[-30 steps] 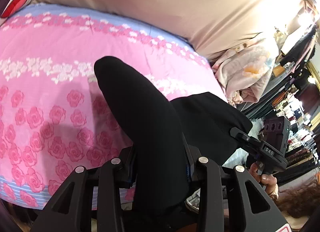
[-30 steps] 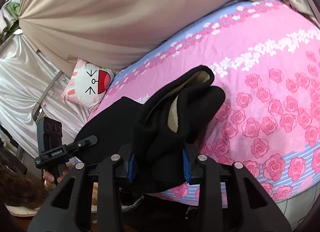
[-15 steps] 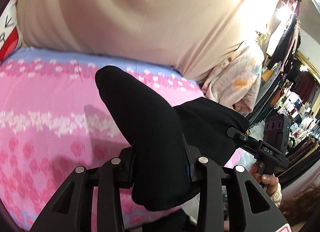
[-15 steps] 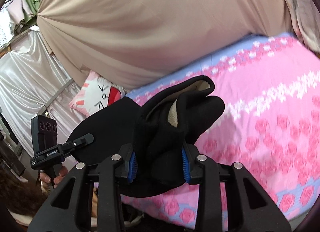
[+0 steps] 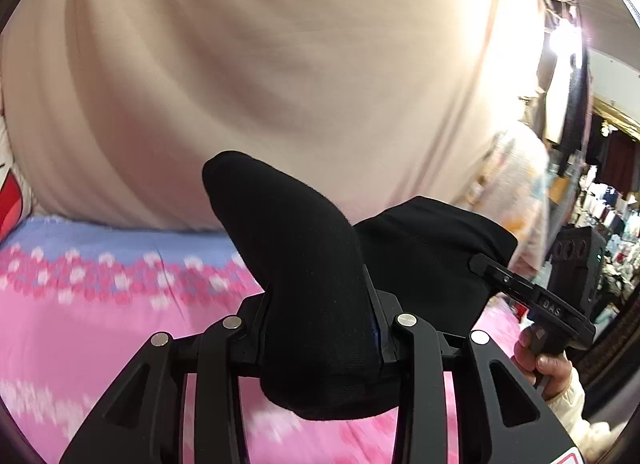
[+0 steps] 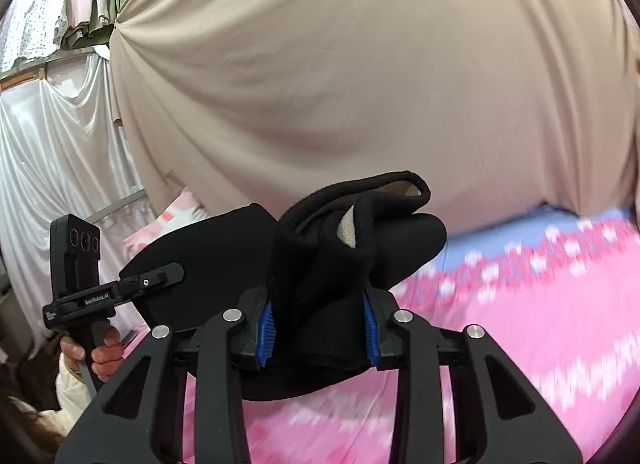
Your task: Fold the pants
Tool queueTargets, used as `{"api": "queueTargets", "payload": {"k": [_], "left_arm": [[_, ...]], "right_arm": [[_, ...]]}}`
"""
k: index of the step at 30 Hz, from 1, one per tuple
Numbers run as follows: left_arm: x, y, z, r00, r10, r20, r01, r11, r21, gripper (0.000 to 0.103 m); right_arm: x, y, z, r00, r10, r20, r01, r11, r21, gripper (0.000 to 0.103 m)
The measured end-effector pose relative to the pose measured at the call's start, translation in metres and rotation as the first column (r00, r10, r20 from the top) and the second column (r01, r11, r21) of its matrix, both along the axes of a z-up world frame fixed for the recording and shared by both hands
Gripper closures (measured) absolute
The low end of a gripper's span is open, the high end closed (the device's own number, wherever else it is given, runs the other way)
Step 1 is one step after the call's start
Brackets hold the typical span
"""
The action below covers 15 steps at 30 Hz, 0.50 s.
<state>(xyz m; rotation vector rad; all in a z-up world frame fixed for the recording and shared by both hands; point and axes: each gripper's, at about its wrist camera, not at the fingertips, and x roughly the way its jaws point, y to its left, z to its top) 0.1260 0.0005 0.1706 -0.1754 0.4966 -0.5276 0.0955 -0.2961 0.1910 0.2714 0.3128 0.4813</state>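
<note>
Pink bedsheet (image 5: 100,324) below; L gripper (image 5: 320,328) & R gripper (image 6: 318,328) each clamped on black pants (image 5: 304,280), held aloft.

Lamp (image 5: 564,33) glare right; bedsheet (image 6: 540,304) motion-blurred; fisheye edges.

Two grippers (image 5: 320,340) (image 6: 318,338), one pair of black pants (image 5: 304,264), one pink bedsheet (image 6: 520,324), one beige curtain (image 5: 280,83).
</note>
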Motion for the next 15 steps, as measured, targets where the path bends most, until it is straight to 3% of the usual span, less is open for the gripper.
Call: {"api": "queueTargets", "payload": {"k": [4,8,10,12,13,15], "left_arm": [[0.070,-0.006,-0.025,0.997,0.073,-0.006,-0.072,0.993,0.089,0.071],[0.139,-0.010,-0.083,0.985,0.140,-0.095,-0.122,0.976,0.180,0.071],[0.163,-0.015,-0.123,0.976,0.178,-0.124,-0.144,0.958,0.248,0.071],[0.182,-0.016,-0.160,0.950,0.223,-0.220,-0.145,0.936,0.322,0.067],[0.187,-0.013,-0.182,0.919,0.266,-0.291,-0.149,0.918,0.366,0.062],[0.182,0.005,-0.208,0.876,0.314,-0.365,-0.172,0.912,0.371,0.026]], "right_arm": [[0.075,-0.004,-0.029,1.000,-0.021,-0.023,0.021,1.000,0.012,0.070],[0.143,-0.003,-0.088,0.985,-0.042,-0.169,0.041,0.999,-0.010,0.070],[0.173,0.000,-0.128,0.953,-0.044,-0.298,0.034,0.999,-0.039,0.070],[0.191,0.001,-0.166,0.897,-0.034,-0.441,0.014,0.999,-0.048,0.067],[0.192,0.000,-0.180,0.868,-0.015,-0.496,-0.003,0.999,-0.036,0.055],[0.185,-0.009,-0.193,0.831,-0.011,-0.556,-0.007,1.000,-0.030,0.036]]}}
